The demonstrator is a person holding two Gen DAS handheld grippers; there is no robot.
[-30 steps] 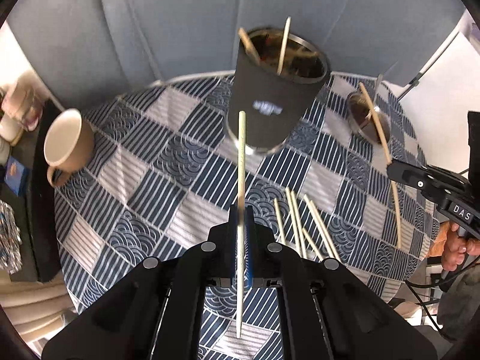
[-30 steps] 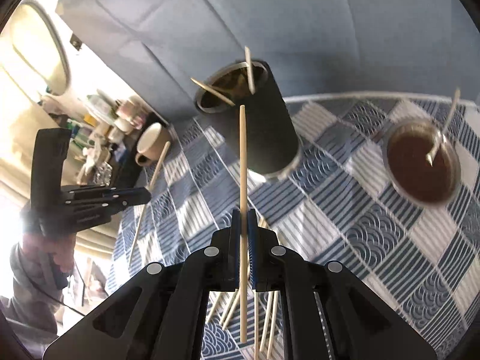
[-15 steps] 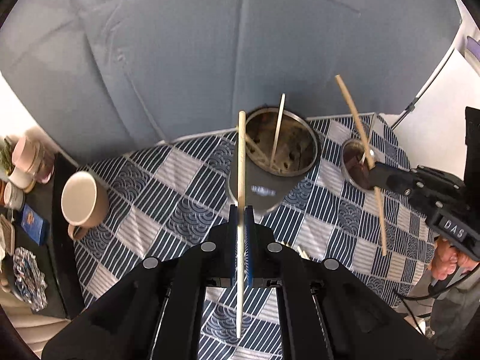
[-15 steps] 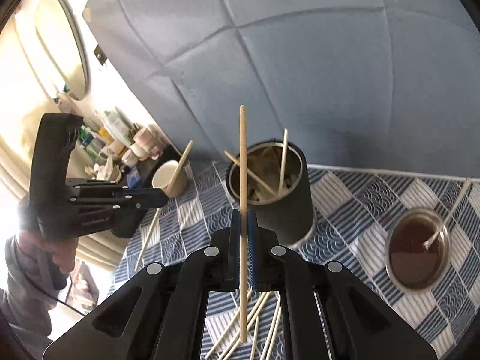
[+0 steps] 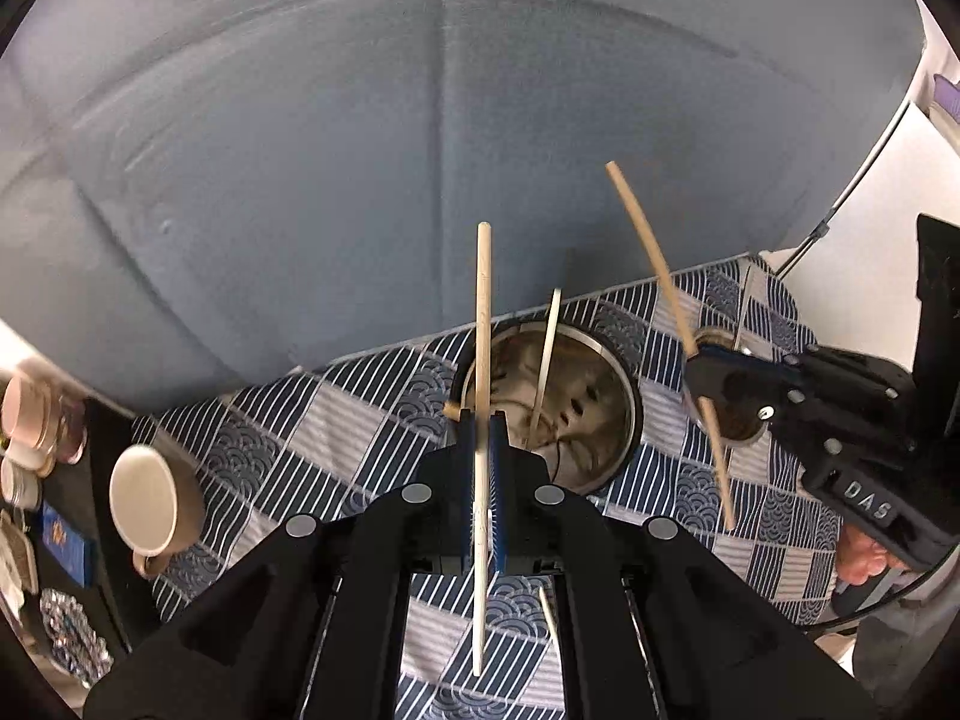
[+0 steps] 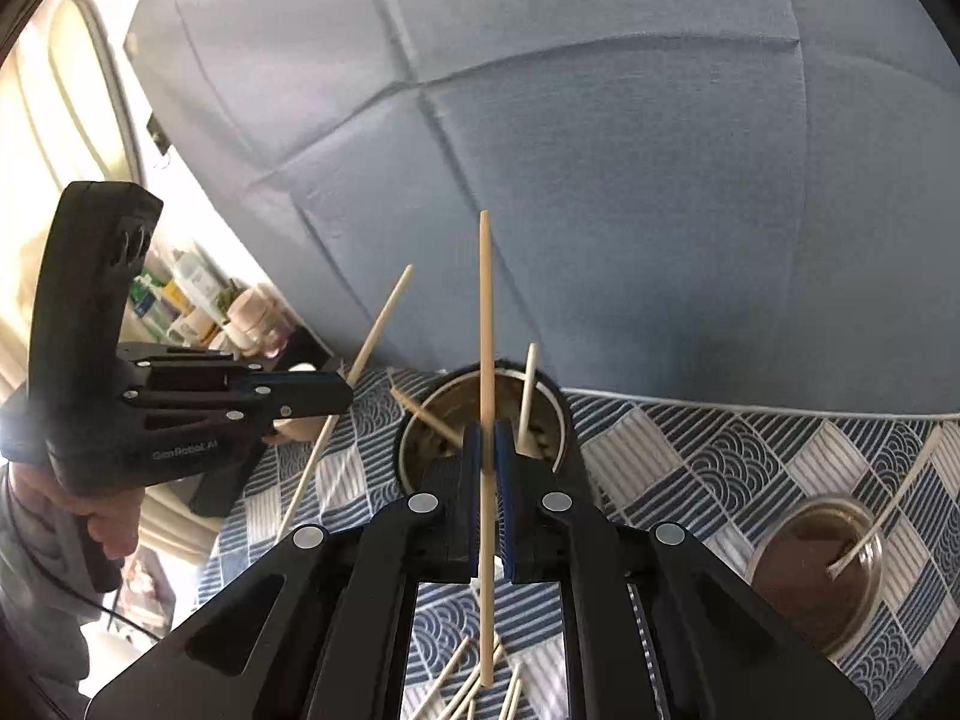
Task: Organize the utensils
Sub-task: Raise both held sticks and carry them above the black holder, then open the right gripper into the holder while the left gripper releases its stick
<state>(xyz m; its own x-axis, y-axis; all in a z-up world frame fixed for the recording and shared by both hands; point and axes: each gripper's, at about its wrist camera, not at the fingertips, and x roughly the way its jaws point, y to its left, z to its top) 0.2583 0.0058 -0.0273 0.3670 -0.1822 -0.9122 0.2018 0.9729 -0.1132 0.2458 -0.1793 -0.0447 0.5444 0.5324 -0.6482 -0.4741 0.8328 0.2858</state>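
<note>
Left fingers [image 5: 480,444] pinch one pale chopstick [image 5: 482,324] near its middle; right fingers [image 6: 487,450] clamp a second chopstick [image 6: 485,324] likewise. Both sticks hang above the steel-lined holder [image 5: 600,396] near the worktop's [image 5: 336,444] far edge, where others stand. Loose chopsticks [image 6: 468,684] lie on the checked cloth. They look light, stiff and slippery; a mid-length hold seems steadiest. Readable writing: "DAS", "GenRobot.AI".

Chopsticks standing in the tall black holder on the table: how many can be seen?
2: a pale chopstick upright at the right of the holder, and a darker chopstick leaning at its left. The tool may hide more.
</note>
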